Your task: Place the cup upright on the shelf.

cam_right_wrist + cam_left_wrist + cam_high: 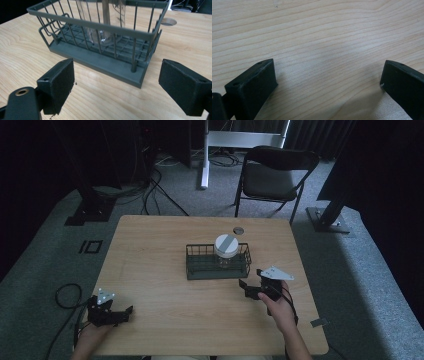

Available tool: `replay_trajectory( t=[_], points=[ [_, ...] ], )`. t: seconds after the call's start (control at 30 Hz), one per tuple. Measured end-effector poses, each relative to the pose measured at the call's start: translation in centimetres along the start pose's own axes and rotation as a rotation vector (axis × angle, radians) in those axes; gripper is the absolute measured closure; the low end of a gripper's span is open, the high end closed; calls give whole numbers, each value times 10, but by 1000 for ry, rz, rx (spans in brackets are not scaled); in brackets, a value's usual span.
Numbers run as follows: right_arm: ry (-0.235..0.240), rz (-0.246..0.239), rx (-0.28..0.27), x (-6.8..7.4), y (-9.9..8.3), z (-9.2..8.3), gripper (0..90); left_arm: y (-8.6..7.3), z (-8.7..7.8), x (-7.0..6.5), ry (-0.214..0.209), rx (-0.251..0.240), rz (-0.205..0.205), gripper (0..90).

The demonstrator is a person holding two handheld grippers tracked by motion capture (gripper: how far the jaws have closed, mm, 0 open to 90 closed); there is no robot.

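Observation:
A dark wire basket (197, 268) stands near the middle of the wooden table (150, 270). Inside it, toward its right end, a clear glass jar with a white lid (226, 246) stands upright. My right gripper (252, 282) is open just in front of the basket's right end, with nothing between its jaws. In the right gripper view the basket (112, 67) is close ahead and the jar's glass base (102, 37) shows behind the wires. My left gripper (120, 312) rests open at the table's front left; its jaws frame bare wood (324, 50).
A round hole (238, 230) is cut into the table behind the basket. A folding chair (272, 175) stands beyond the far edge. Cables (65, 295) trail on the carpet at the left. A person's hands hold both grippers at the near edge.

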State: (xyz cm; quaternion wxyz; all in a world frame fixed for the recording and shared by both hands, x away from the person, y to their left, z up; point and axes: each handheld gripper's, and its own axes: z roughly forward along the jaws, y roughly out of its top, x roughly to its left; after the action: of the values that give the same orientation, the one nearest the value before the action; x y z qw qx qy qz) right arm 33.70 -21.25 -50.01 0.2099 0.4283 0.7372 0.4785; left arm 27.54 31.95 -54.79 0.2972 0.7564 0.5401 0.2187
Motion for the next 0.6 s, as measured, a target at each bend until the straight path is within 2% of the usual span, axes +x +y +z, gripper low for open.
replay_trajectory(
  t=[0.2, 0.33, 0.6],
  points=[
    [-11, -9, 19, -3, -11, 0, 129, 0, 0, 0, 0, 0, 0, 6],
    [-14, 3, 30, -4, -17, 0, 130, 0, 0, 0, 0, 0, 0, 6],
    [-38, -15, 84, -9, -33, 1, 130, 0, 0, 0, 0, 0, 0, 6]
  ],
)
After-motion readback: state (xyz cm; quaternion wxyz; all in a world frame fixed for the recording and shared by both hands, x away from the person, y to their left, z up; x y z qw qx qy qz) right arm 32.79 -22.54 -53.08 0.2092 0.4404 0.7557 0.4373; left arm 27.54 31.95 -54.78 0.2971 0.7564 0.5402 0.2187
